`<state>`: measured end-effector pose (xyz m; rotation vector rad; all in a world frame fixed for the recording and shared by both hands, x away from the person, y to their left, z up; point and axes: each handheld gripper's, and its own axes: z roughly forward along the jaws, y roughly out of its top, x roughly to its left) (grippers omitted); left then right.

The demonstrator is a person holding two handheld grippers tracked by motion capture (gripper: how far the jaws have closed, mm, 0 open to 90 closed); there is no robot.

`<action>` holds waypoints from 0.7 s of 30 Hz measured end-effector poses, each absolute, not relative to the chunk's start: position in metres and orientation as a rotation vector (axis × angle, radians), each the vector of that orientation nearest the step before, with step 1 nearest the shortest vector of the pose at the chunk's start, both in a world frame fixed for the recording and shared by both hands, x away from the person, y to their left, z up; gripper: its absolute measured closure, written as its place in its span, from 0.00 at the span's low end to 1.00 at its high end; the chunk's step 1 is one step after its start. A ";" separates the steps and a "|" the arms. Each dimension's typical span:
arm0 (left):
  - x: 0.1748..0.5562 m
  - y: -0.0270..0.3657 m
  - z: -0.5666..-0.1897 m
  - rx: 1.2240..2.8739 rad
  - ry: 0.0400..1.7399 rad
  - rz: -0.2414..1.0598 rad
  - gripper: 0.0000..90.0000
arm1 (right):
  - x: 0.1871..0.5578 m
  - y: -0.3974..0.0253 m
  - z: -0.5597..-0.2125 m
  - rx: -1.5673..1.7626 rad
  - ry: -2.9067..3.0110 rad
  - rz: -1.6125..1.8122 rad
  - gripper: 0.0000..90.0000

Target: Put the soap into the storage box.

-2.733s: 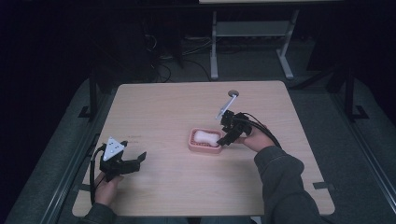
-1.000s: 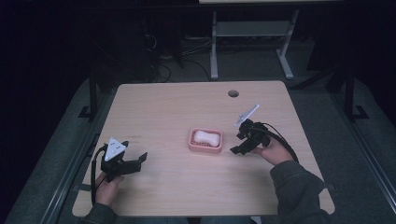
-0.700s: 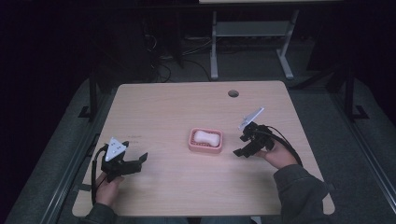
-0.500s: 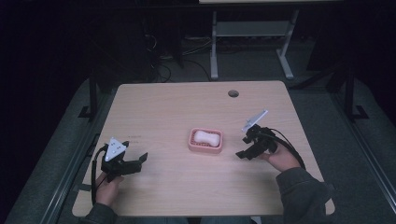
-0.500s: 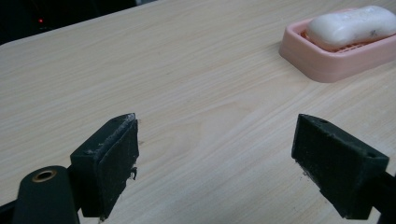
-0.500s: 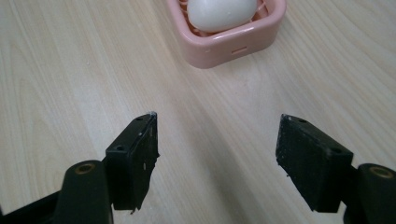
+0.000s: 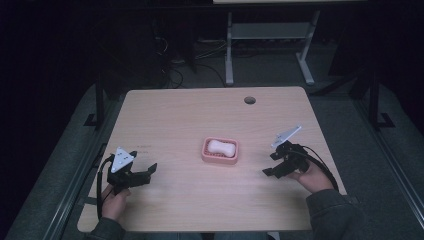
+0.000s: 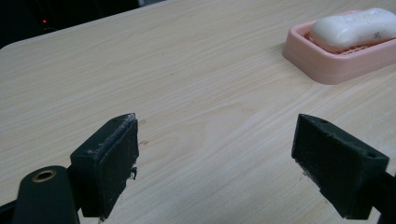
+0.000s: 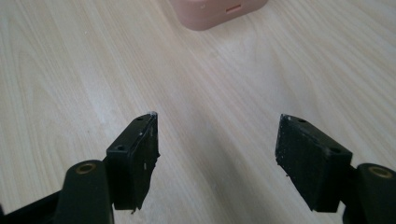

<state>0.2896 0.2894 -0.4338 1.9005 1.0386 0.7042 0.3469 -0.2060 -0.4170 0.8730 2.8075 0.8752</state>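
Looking down from the high view, we find a pale wooden table (image 7: 200, 115) with a pink soap dish (image 7: 220, 151) near its middle, and a white bar of soap (image 7: 222, 146) lying in the dish. A round hole (image 7: 249, 100) sits in the table toward the far edge.

We hold the left gripper (image 7: 145, 172) near the table's near left corner, well apart from the dish; its grey three-cornered plate (image 7: 121, 158) faces up. In the left gripper view its fingers (image 8: 109, 158) stand wide apart with nothing between them, only bare wood grain, and the dish (image 8: 336, 65) with the soap (image 8: 355, 28) lies ahead to the upper right.

We hold the right gripper (image 7: 270, 170) to the right of the dish, near it but not touching, with our hand (image 7: 312, 177) behind it. In the right gripper view its fingers (image 9: 137, 154) are likewise spread wide and empty just above the table, and an edge of the pink dish (image 9: 217, 11) shows at the top.
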 end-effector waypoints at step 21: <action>0.289 0.289 -0.433 1.911 1.028 0.702 0.16 | 0.319 -0.238 -0.431 0.975 2.738 0.913 0.31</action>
